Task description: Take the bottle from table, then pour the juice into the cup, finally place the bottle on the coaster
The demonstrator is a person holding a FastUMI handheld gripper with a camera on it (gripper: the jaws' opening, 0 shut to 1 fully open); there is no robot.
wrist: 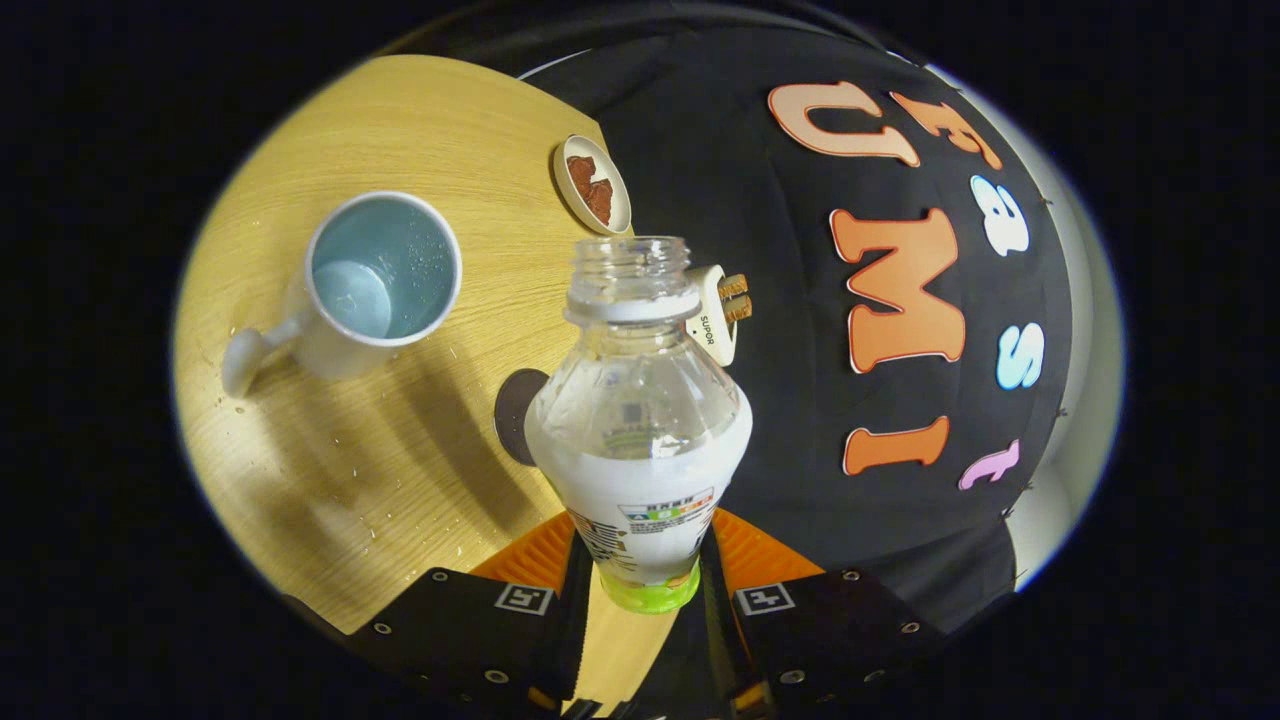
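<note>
Gripper (640, 585): fingers pinch the lower body of the bottle from both sides, one pad on each flank.
Bottle (640, 440): clear plastic, cap off, neck open; held between the fingers, lifted over the worktop edge, mouth pointing away from the camera. White label band around the middle, green base down by the fingers. Looks mostly drained, hard to tell through the plastic.
Cup (375, 285): white mug, pale blue inside, standing upright on the worktop, well to the left of the bottle; handle points toward the near-left. Some pale liquid at the bottom.
Coaster (512, 412): dark round disc on the worktop, just left of the bottle and partly hidden behind it.
Worktop (400, 130): light wood, round edge, droplets scattered near the cup.
Small dish (592, 185): beyond the bottle's mouth, near the worktop's far edge, brown pieces inside.
Tag-like item (718, 312): white, just right of the bottle's neck.
</note>
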